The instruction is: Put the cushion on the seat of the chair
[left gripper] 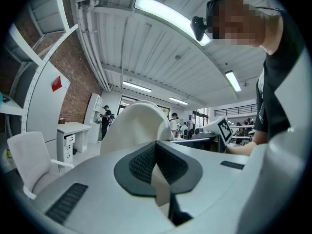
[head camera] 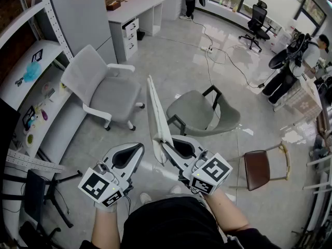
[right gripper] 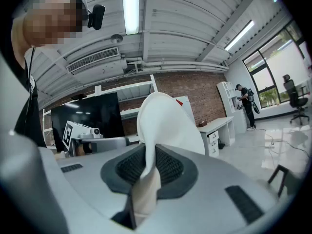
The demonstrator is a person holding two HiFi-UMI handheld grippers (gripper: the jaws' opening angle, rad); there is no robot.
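Cushion, flat, cream-white fabric: it is carried in the air on edge, above the floor and not on any seat. The head view shows it edge-on. Its long axis runs from the right gripper forward and slightly leftward, away from the person.

Chairs: the grey shell chair with black arms stands just beyond the cushion and to its right, seat bare. The white swivel chair with grey seat pad stands further off to the left. Judgement: the shell chair is the probable target, being nearest, but the task sentence does not settle it.

Right gripper: the fingers are closed on the cushion's near edge, with fabric pinched between them. This hand bears the load and is nearer the shell chair.

Left gripper: the fingers stand together on nothing, just left of the cushion's near edge.

Coming move, as judged: swing the cushion forward-right and lay its broad face flat on the seat.
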